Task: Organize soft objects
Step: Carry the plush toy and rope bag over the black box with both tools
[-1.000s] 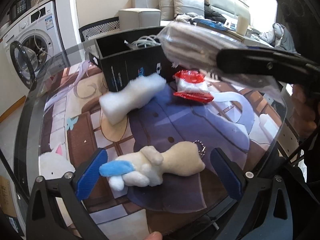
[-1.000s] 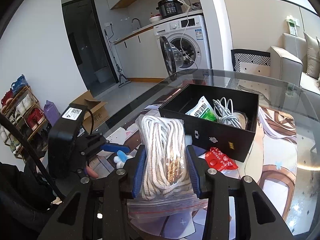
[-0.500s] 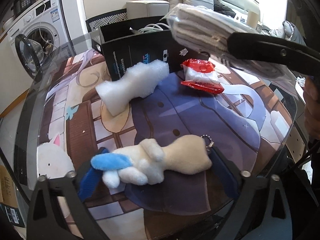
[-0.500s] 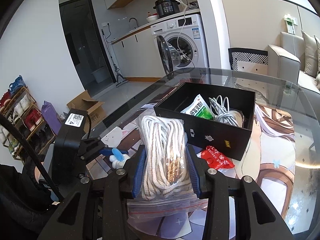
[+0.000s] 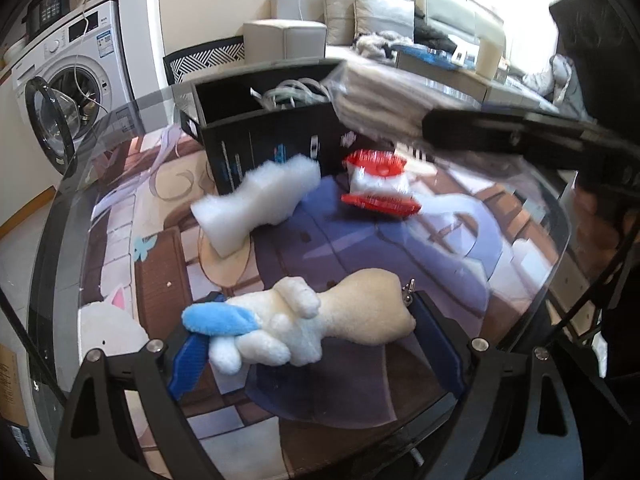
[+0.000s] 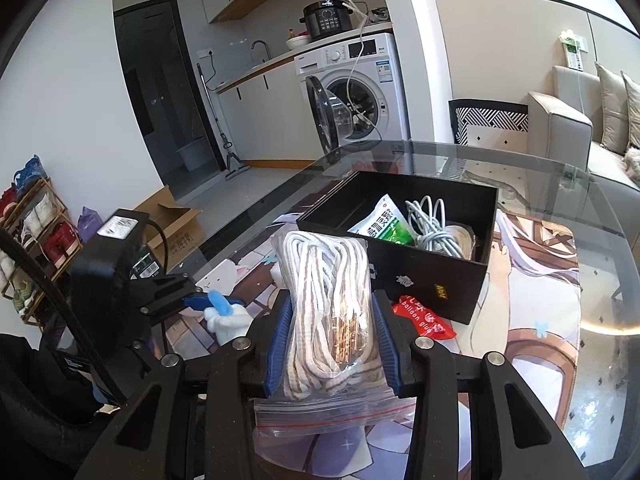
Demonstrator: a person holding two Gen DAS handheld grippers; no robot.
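Your left gripper (image 5: 308, 344) straddles the plush (image 5: 304, 328) on the table (image 5: 520, 264), pads at both its ends; your right gripper (image 6: 330, 344) clamps the rope bag (image 6: 326, 300) before the box (image 6: 420, 268).

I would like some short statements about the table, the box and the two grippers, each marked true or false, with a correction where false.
1. The right gripper is shut on the bag of rope. True.
2. The black box is empty. False: it holds a green packet and a grey cable.
3. The plush toy lies between the fingers of the left gripper. True.
4. The red packet lies inside the box. False: it lies on the table, outside the box.
5. The white foam piece is held in the left gripper. False: it lies loose on the table.
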